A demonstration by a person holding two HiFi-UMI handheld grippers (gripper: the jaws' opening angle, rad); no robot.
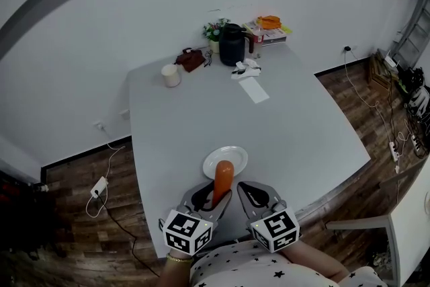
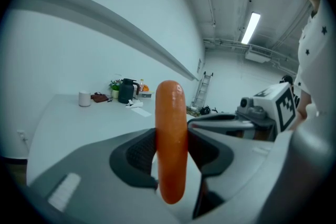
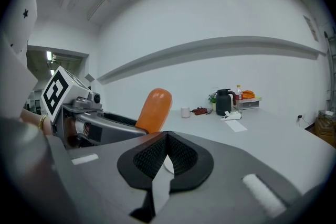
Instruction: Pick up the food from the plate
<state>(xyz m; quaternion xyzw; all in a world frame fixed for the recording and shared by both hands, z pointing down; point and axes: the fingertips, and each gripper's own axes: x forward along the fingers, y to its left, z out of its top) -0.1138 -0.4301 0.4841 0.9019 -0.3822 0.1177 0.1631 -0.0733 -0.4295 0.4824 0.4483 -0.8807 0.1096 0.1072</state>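
White walls and dark wood-plank flooring are seen around a large pale grey table [image 1: 302, 131]. Close to the table's near edge a small round white plate [image 1: 235, 156] is set. The sausage [image 1: 222, 178] is clamped between the pads of the left gripper [image 1: 213, 201], just above the near edge of the table, and in the head view its far end is seen over the plate's near rim. Whether it touches the plate cannot be told.

The sausage is shown as a smooth, glossy, orange-red cylinder with rounded ends, slightly bowed along its length and without marks on its skin. In the left gripper view it is held upright, gripped across its lower half, so that the long upper part rises well above the jaws and a short stub hangs below them.

The right gripper [image 1: 254, 195] is held just beside the left one, on the plate's right, with its jaws brought together and nothing between them.

Along the table's far edge a cream mug [image 1: 171, 75], a brown pouch [image 1: 191, 59], a black jug [image 1: 232, 45] and a small potted plant [image 1: 215, 30] are lined up, and a sheet of paper [image 1: 254, 90] is laid near the jug. An orange item [image 1: 269, 22] is stacked at the far right corner.
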